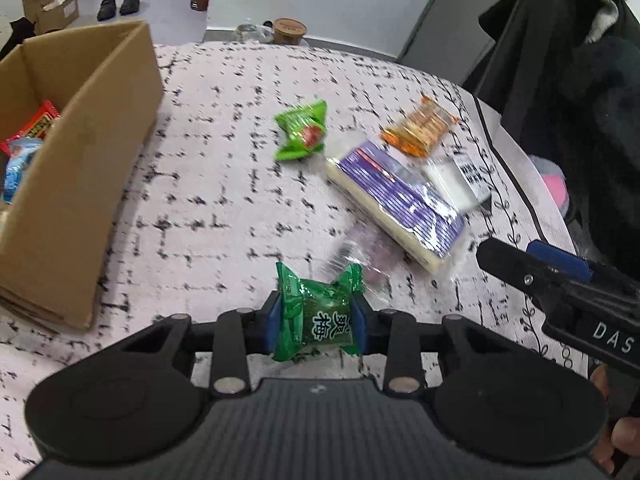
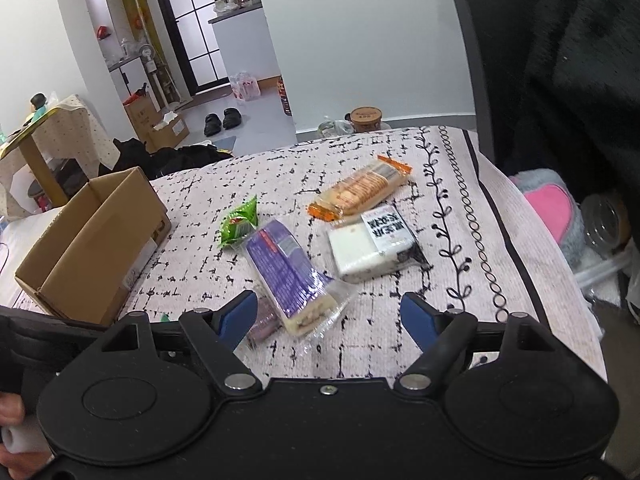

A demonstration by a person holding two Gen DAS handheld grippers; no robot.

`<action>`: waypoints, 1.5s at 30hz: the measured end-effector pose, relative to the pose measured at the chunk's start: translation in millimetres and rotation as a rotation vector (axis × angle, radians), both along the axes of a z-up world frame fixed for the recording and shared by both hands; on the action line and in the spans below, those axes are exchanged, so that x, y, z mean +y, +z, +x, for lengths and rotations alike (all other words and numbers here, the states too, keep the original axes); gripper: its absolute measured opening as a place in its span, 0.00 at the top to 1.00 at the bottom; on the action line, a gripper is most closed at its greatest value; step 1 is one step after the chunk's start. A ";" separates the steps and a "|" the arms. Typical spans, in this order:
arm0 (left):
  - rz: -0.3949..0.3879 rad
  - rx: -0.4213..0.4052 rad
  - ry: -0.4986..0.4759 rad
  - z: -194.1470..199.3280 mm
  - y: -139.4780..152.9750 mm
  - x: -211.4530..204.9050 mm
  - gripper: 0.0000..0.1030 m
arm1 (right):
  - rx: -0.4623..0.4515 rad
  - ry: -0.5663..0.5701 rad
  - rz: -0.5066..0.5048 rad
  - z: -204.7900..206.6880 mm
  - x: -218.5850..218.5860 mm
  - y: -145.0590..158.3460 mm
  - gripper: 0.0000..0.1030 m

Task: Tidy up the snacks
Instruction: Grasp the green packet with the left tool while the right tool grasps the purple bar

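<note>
My left gripper (image 1: pixel 318 318) is shut on a dark green candy packet (image 1: pixel 316 316) and holds it above the cloth. A cardboard box (image 1: pixel 88 152) at the left holds a red packet (image 1: pixel 38 124) and a blue one (image 1: pixel 18 168). On the cloth lie a light green candy (image 1: pixel 302 132), a purple biscuit pack (image 1: pixel 394 200), an orange cracker pack (image 1: pixel 420 126) and a white-and-black pack (image 1: pixel 460 180). My right gripper (image 2: pixel 330 316) is open and empty, just before the purple pack (image 2: pixel 288 272). It also shows in the left wrist view (image 1: pixel 532 268).
The patterned cloth (image 2: pixel 400 344) ends at a bordered edge on the right. A dark coat (image 2: pixel 580 60) hangs at the right with a pink-and-grey slipper (image 2: pixel 556 208) below it. A small purple wrapper (image 2: pixel 264 320) lies beside the purple pack. A brown jar (image 1: pixel 289 31) stands beyond the far edge.
</note>
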State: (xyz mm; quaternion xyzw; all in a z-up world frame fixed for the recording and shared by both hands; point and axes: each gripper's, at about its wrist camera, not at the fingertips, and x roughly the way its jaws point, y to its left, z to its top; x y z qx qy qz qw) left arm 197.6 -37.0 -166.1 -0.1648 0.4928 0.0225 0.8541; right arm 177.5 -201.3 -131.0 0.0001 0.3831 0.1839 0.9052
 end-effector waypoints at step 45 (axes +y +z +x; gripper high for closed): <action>0.017 -0.030 0.088 -2.4 14.1 39.3 0.67 | 0.113 0.083 -0.111 0.6 28.6 -19.2 0.79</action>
